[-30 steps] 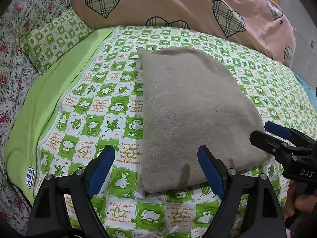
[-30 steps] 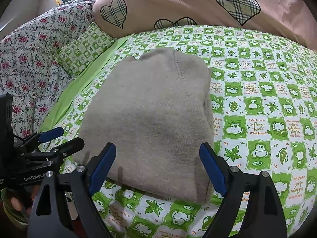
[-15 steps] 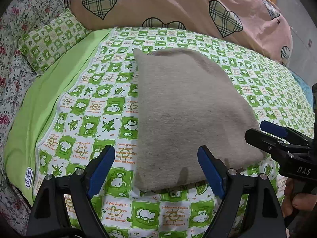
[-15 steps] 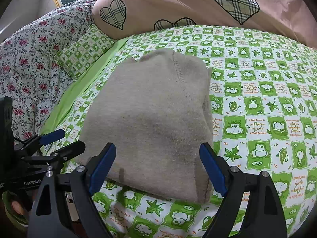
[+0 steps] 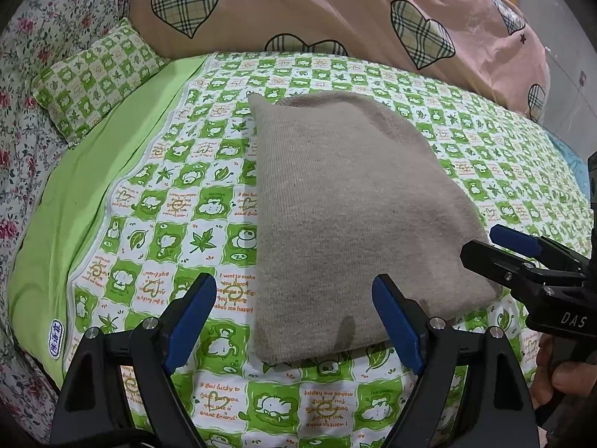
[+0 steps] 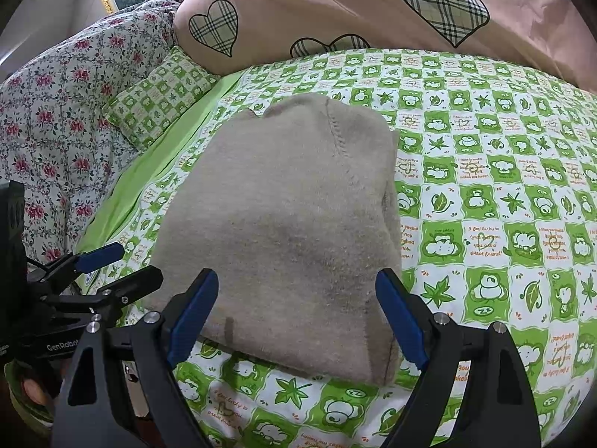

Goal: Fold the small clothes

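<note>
A grey-beige knitted garment (image 5: 347, 216) lies folded flat on the green patterned bed sheet (image 5: 179, 201); it also shows in the right wrist view (image 6: 291, 231). My left gripper (image 5: 294, 317) is open and empty, just short of the garment's near left corner. My right gripper (image 6: 294, 313) is open and empty, hovering at the garment's near edge. Each gripper appears in the other's view: the right one (image 5: 500, 250) at the garment's right corner, the left one (image 6: 119, 265) at its left corner.
A pink quilt with plaid hearts (image 5: 335, 18) is heaped at the back. A small green patterned pillow (image 5: 97, 78) and a floral cover (image 5: 22, 112) lie at the left. The sheet's plain green border (image 5: 74, 201) runs along the left side.
Both grippers stay open and have drawn back slightly toward the near edge; the garment has not moved.
</note>
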### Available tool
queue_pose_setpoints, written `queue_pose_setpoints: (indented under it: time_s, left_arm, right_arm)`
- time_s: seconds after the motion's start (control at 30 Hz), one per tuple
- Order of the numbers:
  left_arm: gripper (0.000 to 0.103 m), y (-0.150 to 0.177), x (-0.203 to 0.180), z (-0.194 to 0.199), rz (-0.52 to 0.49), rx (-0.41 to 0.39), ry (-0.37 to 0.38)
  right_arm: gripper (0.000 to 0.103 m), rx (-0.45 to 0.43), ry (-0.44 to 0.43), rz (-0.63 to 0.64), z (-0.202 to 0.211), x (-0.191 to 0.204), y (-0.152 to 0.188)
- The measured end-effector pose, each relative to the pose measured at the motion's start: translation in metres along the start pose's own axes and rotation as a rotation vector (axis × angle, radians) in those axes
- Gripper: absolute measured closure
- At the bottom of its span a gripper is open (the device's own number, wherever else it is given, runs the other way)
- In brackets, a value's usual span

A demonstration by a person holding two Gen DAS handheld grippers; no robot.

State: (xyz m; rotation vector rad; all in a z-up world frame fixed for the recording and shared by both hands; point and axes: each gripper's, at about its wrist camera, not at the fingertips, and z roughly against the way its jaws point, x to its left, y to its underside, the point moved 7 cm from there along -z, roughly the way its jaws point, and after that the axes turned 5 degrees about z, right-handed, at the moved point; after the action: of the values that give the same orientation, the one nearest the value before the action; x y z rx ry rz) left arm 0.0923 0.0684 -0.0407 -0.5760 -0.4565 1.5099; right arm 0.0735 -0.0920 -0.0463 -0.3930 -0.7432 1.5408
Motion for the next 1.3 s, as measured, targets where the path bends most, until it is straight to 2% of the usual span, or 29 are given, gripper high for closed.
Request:
queue_pose_setpoints:
  time_s: [1.3]
  left_arm:
    - [0.017, -0.028, -0.007, -0.016, -0.002, 0.001, 0.030]
  right_arm:
    - [0.016, -0.014, 0.002, 0.007, -0.005, -0.010, -0.029]
